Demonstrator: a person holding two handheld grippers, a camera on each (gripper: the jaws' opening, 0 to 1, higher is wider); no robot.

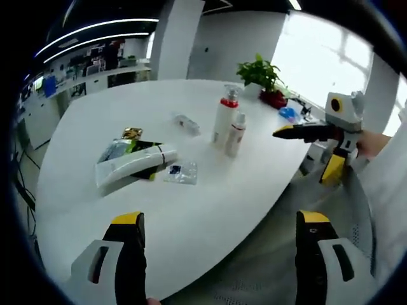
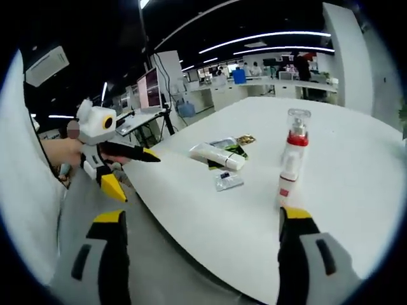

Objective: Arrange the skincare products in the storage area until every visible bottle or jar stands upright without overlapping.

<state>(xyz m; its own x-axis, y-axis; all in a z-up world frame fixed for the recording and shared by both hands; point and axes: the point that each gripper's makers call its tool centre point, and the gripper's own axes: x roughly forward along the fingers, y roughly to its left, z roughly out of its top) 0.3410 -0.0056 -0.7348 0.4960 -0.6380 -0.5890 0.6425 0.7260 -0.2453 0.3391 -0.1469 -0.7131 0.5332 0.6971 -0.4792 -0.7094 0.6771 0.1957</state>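
Yellow-tipped fingers of the left gripper (image 1: pixel 219 222) stand wide apart and empty over the near edge of the white table (image 1: pixel 210 197). From left to right on it lie a white tube (image 1: pixel 135 165) on dark packets, a small clear sachet (image 1: pixel 181 172), then two upright bottles, the tall bottle (image 1: pixel 224 119) touching the small bottle (image 1: pixel 236 135). Right gripper (image 2: pixel 200 225) is likewise spread and empty, near the table edge.

black claw (image 1: pixel 220 254), yellow tips, white sleeve (image 2: pixel 25 190)
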